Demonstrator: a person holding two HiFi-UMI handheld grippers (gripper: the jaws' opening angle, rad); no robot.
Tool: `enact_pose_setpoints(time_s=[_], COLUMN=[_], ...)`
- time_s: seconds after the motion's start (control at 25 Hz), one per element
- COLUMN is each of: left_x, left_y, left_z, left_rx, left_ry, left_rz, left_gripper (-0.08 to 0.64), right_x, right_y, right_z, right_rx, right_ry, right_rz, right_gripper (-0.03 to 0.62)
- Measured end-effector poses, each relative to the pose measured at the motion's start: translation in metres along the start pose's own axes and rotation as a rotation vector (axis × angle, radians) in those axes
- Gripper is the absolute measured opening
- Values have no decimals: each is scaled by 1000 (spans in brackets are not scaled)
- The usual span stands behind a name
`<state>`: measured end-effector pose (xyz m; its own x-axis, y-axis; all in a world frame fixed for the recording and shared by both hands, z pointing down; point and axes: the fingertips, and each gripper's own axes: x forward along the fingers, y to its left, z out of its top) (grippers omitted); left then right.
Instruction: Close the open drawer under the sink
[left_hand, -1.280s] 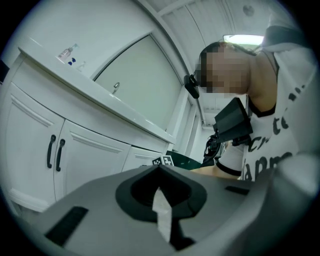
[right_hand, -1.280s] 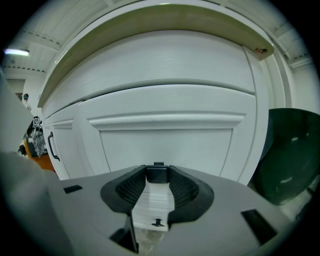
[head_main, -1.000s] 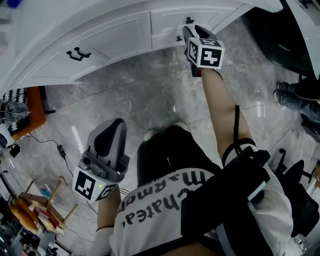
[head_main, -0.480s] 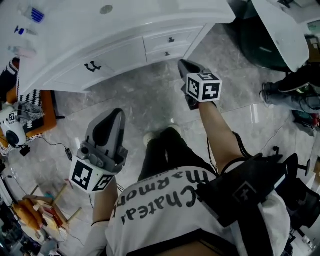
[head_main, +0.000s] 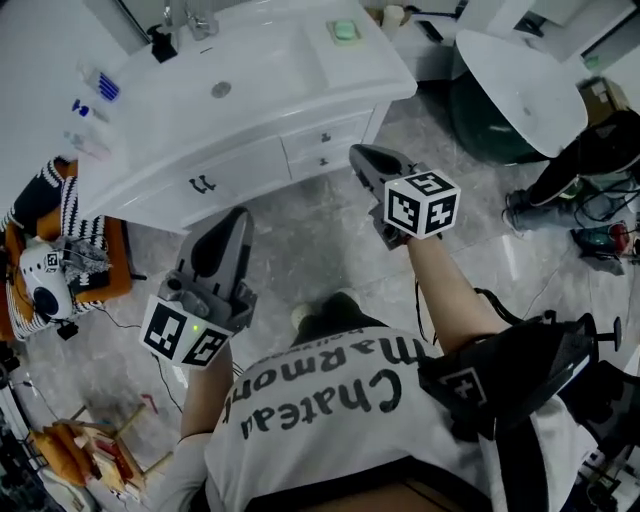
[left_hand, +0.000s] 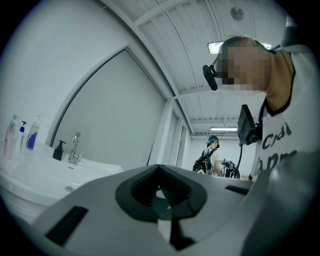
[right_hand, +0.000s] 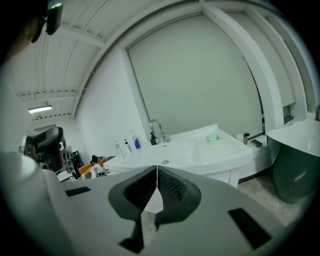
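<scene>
The white vanity (head_main: 250, 165) stands under the sink basin (head_main: 235, 80). Its two small drawers (head_main: 325, 138) at the right end look flush with the front. My right gripper (head_main: 362, 153) hovers above the floor just right of those drawers, apart from them. Its jaws have just been closing and are now shut, with nothing between them (right_hand: 157, 169). My left gripper (head_main: 232, 218) is held in front of the cabinet doors (head_main: 203, 184), pointing level, also shut and empty (left_hand: 159, 169).
Bottles (head_main: 95, 85), a faucet (head_main: 190, 18) and a green soap (head_main: 345, 30) sit on the counter. A dark tub with a white top (head_main: 520, 95) stands at the right, with a person's legs (head_main: 570, 170) beside it. An orange stool with striped cloth (head_main: 60, 240) is at the left.
Both grippers have risen and the view has climbed above the vanity. My right gripper has pulled back from the drawer front it was against a second ago.
</scene>
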<state>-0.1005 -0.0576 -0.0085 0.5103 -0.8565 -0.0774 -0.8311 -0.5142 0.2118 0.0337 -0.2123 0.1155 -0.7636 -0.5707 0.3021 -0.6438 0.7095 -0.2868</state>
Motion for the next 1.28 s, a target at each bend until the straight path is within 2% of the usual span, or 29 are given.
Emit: enact_pose_setpoints(time_s=[0.2, 0.48, 0.68, 0.92, 1.16, 1.28], left_x=[-3, -19, -35, -49, -70, -73], left_y=[-12, -22, -30, -36, -37, -35], left_z=[30, 61, 61, 46, 33, 31], left_rx=[21, 57, 53, 20, -11, -28], left_ry=[-27, -47, -42, -9, 25, 27], left_rz=[-6, -4, -4, 13, 44, 58], left_gripper=[8, 8, 8, 8, 8, 8], right_x=[-30, -67, -98, -121, -130, -130], right_y=[34, 75, 93, 97, 97, 102], right_z=[47, 76, 78, 67, 51, 47], right_rx=[-20, -47, 26, 165, 153, 110], right_ry=[-70, -94, -127, -136, -106, -81], right_rz=[47, 111, 145, 191, 165, 159], right_gripper=[11, 11, 11, 11, 11, 11])
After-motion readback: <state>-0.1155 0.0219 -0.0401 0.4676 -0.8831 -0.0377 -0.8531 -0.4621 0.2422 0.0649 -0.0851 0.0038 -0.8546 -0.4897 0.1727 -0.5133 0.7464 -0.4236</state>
